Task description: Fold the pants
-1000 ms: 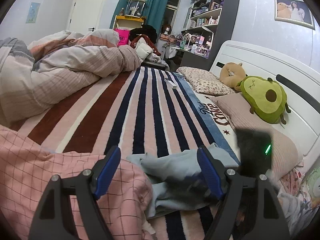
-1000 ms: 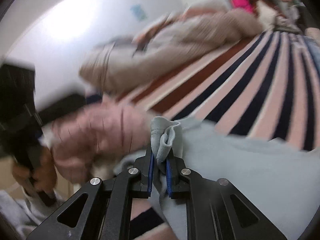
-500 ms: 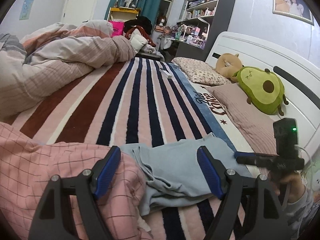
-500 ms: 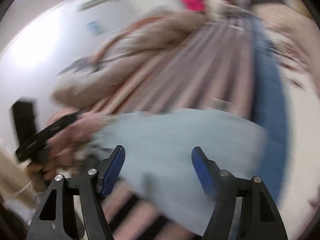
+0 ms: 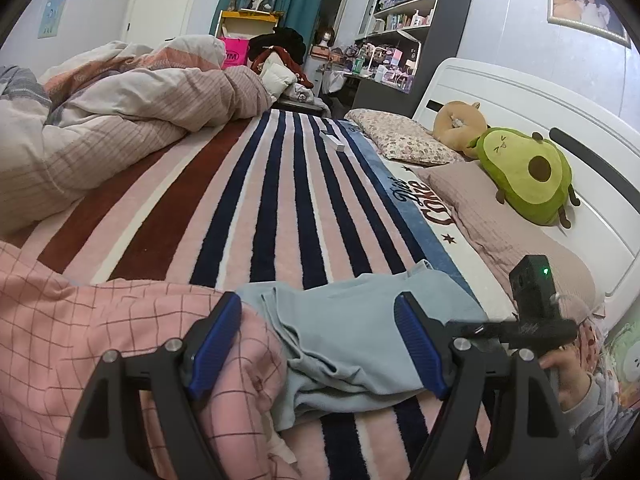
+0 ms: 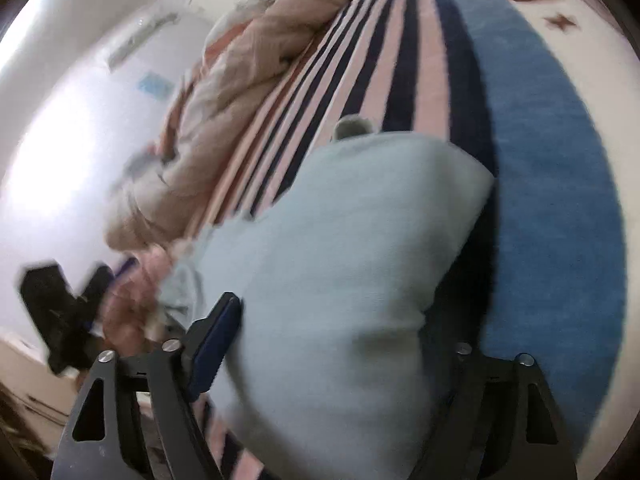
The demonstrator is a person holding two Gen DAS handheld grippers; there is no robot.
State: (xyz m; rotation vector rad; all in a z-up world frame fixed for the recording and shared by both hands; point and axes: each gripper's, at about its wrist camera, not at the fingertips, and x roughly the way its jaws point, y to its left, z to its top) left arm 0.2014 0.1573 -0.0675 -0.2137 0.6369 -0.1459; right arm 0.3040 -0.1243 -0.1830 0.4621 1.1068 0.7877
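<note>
Light blue pants (image 5: 360, 332) lie rumpled on the striped blanket (image 5: 280, 200), partly over a pink checked cloth (image 5: 100, 340). My left gripper (image 5: 316, 308) hovers open just above them, its left finger over the pink cloth. A hand holds my right gripper (image 5: 472, 327) at the pants' right edge. In the blurred right wrist view the pants (image 6: 352, 240) fill the gap of the right gripper (image 6: 340, 312). Its jaws are closing and still stand wide, and fabric hides the right finger. The left gripper (image 6: 52, 312) shows there as a dark blur.
A bunched duvet (image 5: 120, 120) covers the bed's left side. Pillows (image 5: 404, 140), an avocado plush (image 5: 528, 176) and the white headboard (image 5: 520, 112) line the right. A small white box (image 5: 332, 140) lies far up the blanket. Shelves (image 5: 400, 20) stand beyond the bed.
The right gripper let go of the pinched fold of the pants, opened, rolled and swung over to their right edge. The pants now lie flatter. The left gripper stayed put.
</note>
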